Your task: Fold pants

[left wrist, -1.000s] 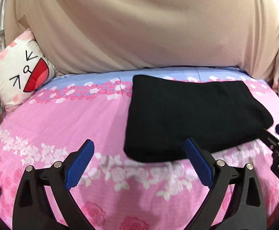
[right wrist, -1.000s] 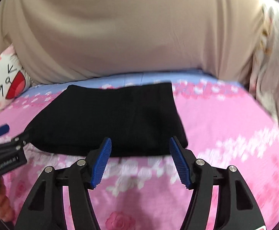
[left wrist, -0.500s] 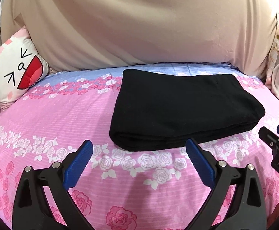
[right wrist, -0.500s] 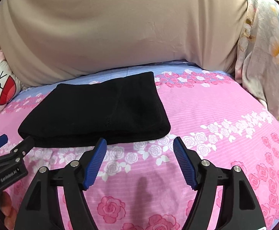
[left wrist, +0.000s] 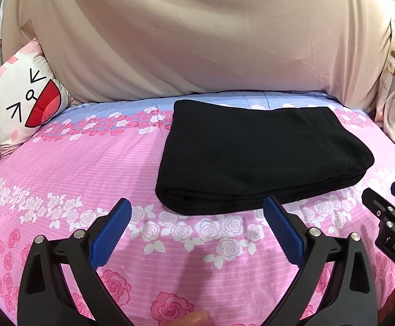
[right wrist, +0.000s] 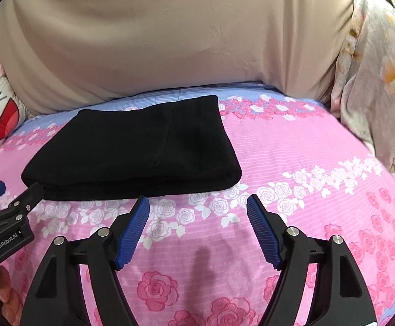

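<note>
**Ana:** Grippers first, since they sit nearest. What does the left gripper (left wrist: 197, 217) show?

**Ben:** Its blue pads (left wrist: 110, 233) stand wide apart with only the pink rose bedsheet (left wrist: 88, 163) between them. Nothing is pinched. A fingertip (left wrist: 194, 323) peeks in at the very bottom edge of that view.

**Ana:** And the right gripper (right wrist: 197, 217)?

**Ben:** Also spread, and its jaws have just been opening wider. Bare sheet lies between them, along with a faint shadow on the fabric. From the left wrist view, the right gripper's tip pokes in at the right edge; from the right wrist view, the left one's tip sits at the left edge, just at the near corner of the pants, though I cannot tell if it touches them.

**Ana:** Where are the pants (left wrist: 251, 157)?

**Ben:** Just beyond both sets of fingertips, lying flat on the sheet, folded into a thick black rectangle with the layered edge facing the cameras. Neither gripper holds them.

**Ana:** Farther back?

**Ben:** A cat-face pillow (left wrist: 21, 103) leans at the left, a big beige cushion (left wrist: 197, 40) rises behind the bed, and a pale floral cloth (right wrist: 373, 81) hangs at the right.
</note>
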A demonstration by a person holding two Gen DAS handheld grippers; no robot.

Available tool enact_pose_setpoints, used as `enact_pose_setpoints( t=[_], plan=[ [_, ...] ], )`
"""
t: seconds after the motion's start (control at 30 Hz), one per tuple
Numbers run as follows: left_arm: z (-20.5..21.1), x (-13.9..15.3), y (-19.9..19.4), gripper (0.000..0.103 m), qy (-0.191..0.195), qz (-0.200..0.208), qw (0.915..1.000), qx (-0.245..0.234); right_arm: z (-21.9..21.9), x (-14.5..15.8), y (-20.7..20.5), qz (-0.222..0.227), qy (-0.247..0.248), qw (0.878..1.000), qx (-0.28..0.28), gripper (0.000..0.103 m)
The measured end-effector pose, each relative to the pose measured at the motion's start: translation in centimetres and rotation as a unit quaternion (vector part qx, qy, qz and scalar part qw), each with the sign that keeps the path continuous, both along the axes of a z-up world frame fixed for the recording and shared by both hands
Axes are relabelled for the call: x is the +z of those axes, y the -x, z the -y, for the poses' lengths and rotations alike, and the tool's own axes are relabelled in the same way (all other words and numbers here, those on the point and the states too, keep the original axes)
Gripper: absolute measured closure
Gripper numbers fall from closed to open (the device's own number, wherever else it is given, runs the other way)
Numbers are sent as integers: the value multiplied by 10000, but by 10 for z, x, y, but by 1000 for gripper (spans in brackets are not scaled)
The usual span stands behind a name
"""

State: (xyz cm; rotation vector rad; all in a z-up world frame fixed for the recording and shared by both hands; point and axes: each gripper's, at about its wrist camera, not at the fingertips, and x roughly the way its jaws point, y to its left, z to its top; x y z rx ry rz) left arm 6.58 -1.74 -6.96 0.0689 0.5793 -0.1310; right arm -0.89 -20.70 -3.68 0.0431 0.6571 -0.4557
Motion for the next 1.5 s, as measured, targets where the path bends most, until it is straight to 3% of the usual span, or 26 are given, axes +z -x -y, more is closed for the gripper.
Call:
enact_pose_setpoints(
  t=[1.5],
  plan=[
    [0,0,5,8,-40,23,10000,16,-1,-3,-3,-113,30,9999,-65,30]
  ],
)
